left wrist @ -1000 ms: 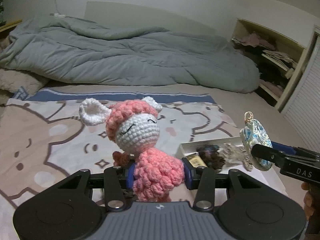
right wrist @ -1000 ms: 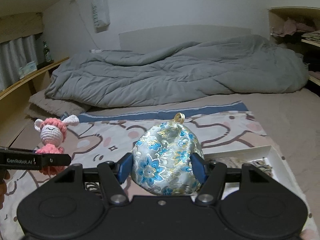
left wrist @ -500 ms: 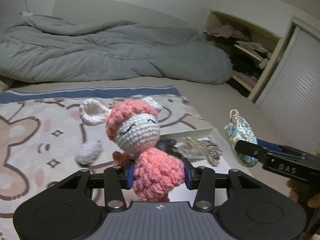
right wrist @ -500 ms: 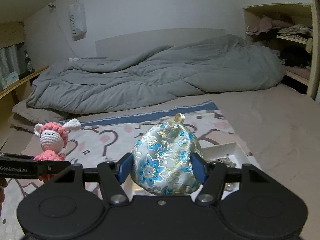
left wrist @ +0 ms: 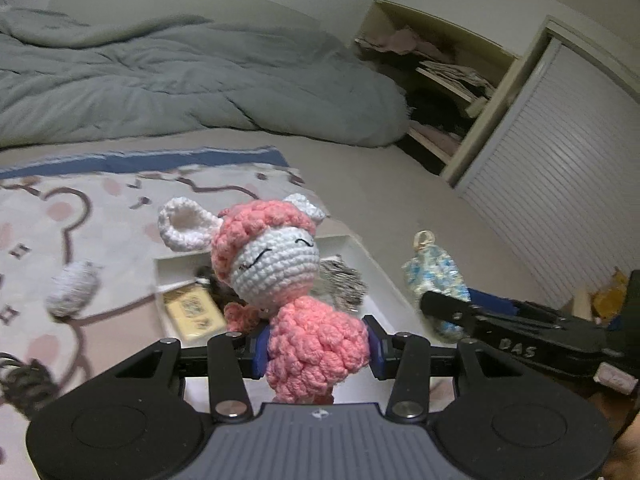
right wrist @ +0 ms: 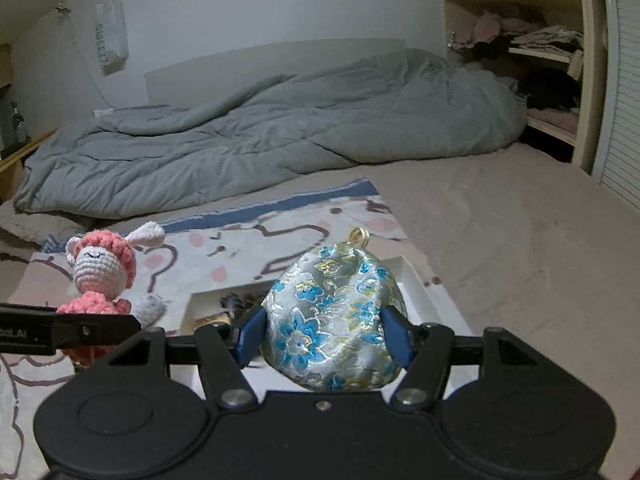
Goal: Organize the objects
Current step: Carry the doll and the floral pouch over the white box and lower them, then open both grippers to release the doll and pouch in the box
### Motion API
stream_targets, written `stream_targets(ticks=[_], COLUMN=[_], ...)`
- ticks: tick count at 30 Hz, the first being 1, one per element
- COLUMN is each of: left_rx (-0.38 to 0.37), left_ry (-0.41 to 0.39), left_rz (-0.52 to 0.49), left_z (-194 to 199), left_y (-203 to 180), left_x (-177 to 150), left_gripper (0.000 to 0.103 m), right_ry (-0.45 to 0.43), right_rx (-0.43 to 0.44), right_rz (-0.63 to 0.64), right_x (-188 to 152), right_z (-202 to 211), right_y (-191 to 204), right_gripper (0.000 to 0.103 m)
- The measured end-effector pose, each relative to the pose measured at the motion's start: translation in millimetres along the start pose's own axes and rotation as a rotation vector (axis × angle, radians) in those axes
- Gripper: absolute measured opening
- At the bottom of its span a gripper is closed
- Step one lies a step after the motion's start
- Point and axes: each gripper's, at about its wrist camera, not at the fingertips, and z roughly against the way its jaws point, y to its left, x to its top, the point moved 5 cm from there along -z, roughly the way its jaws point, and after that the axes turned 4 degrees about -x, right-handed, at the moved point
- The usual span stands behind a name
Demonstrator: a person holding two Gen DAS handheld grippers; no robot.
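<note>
Bed carries everything: grey duvet point(right wrist: 260, 140) bunched along the far edge, cartoon-print blanket point(left wrist: 100, 208) spread over the near part. White tray point(left wrist: 372, 268) sits at the blanket's right edge, already holding a yellow packet point(left wrist: 192, 312) and some dark and metallic bits, so it's likely the collection bin. Left gripper point(left wrist: 318, 348) is clamped on the pink crochet doll point(left wrist: 288, 280) at its body, head upright, held above the tray's near side. Right gripper point(right wrist: 323, 338) is closed on the blue-floral brocade pouch point(right wrist: 332, 320), squeezed across its middle, gold loop up, also over the tray. Both items look staged for drop-off into it. Small white crochet ball point(left wrist: 74, 288) lies on the blanket left of the tray, not yet collected.
</note>
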Motion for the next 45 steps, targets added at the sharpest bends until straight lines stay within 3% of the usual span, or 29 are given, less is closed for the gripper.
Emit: stream_targets(ticks=[3,13,22,25,26,27,30,45], left_rx=[-0.046,-0.098,-0.137,-0.132,-0.131,-0.112,-0.069,-0.037], left_ry=[0.007,0.08,0.054,0.058,0.072,0.084,0.118,0.139], left_rz=[0.007,0.059,-0.018,-0.025,-0.024,-0.023,-0.06,-0.067], left_z=[-13.0,-56.2,-78.7,-87.3,-91.0,-93.1,-97.0,-90.1], left_y=[-7.9,-17.5,-37.5,-36.3,-35.3,-33.8,-28.9,-20.3], left_x=[-5.1,-28.5,-35.2,-39.4,-41.6,-43.8,-46.7,-43.0], left_gripper=[0.047,0.047,0.047,0.056,0.077,0.083,0.083,0.083], right_ry=[0.019,0.101,0.13,0.132,0.134,0.136,0.16,0.172], right_rx=[-0.01,-0.043,-0.06,-0.064,-0.066,-0.072,-0.113,-0.105], right_rz=[0.002,0.005,0.0,-0.006,-0.006,-0.006,-0.006,-0.024], right_x=[-5.2,-23.9,-31.6,-32.1,-32.4,-33.2,-38.7,-42.5], right_z=[-5.0,-24.4,-32.6,-35.4,-36.7,-38.4,-44.8,-43.1], right_y=[-10.0,-34.2,-46.4,-48.9,-49.4,-49.9,-54.7,-57.8], right_gripper=[0.064,0.064,0.064,0.064,0.065,0.067,0.086,0.086])
